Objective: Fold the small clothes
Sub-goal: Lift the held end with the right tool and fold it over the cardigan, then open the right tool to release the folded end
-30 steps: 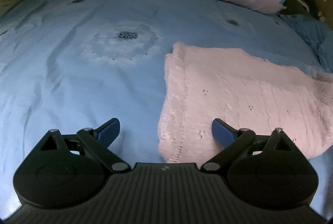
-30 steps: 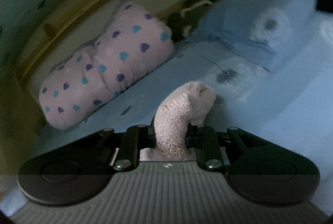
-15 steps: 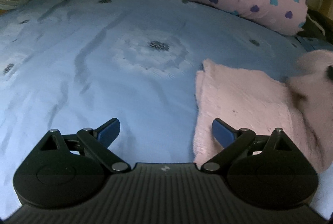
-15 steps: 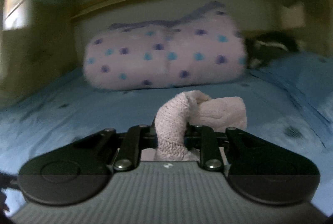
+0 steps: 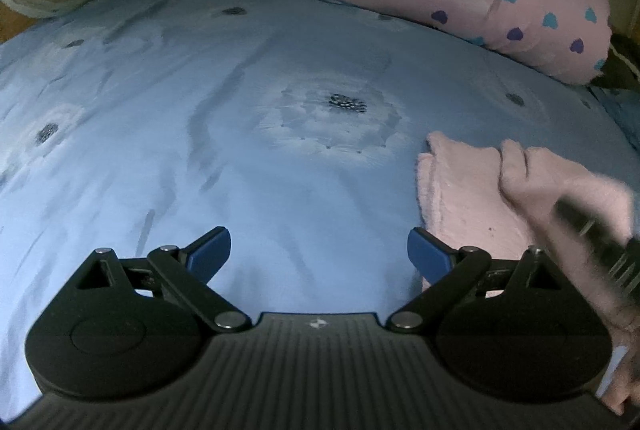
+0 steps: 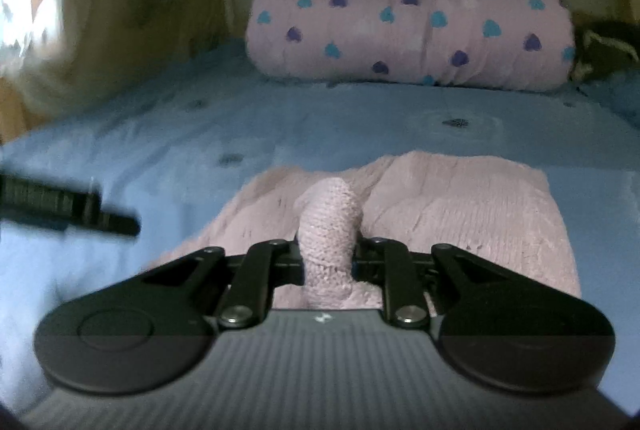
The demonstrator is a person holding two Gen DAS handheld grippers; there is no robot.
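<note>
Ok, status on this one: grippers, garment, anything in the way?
Left gripper open, empty, over blue bedsheet. Right gripper shut on a fold of the pink knit garment, jaws just closing further. Heart-print bundle sits well behind, nothing blocking.

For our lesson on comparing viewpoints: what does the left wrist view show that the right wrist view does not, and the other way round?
Only the left wrist view shows the left tongs standing open over bare blue bedsheet, nothing between them, and the big flower print on the sheet.

Only the right wrist view shows the right tongs shut on a bunched fold of the pink knitted garment, and a bright window at the left.

Both show the sheet, the garment and the heart-print pillow.
</note>
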